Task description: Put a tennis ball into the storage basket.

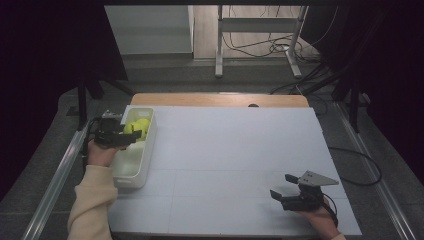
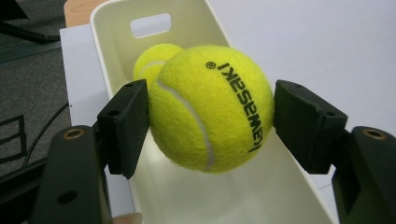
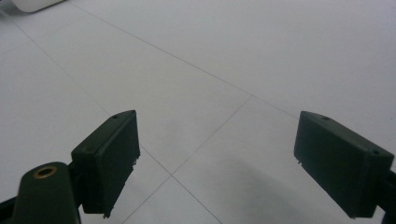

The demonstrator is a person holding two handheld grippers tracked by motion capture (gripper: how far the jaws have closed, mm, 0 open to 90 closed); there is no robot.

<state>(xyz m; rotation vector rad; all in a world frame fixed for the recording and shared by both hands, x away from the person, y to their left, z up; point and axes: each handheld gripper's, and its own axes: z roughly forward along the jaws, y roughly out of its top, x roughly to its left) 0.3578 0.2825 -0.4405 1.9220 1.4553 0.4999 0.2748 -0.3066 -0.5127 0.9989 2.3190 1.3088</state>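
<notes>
A matte white board [image 1: 235,165] with faint seams covers the wooden table [image 1: 220,99]; grey floor and loose cables [image 1: 280,47] lie at twelve o'clock. At nine o'clock, the left gripper [image 2: 210,109] clamps a fuzzy yellow ball [image 2: 212,107] above a glossy cream bin [image 1: 142,155], a second ball [image 2: 154,58] behind it. At five o'clock, the right gripper [image 3: 217,161] rests with jaws apart, holding nothing.

The room is dim, with both far corners lost in black, while the white table [image 1: 235,165] catches soft light from above and shows no glare. In the left gripper view the tennis ball [image 2: 212,109] is sharp and brightly lit. In the right gripper view a faint, soft-edged shadow lies on the table between the black jaws, whose near edges blur slightly.
</notes>
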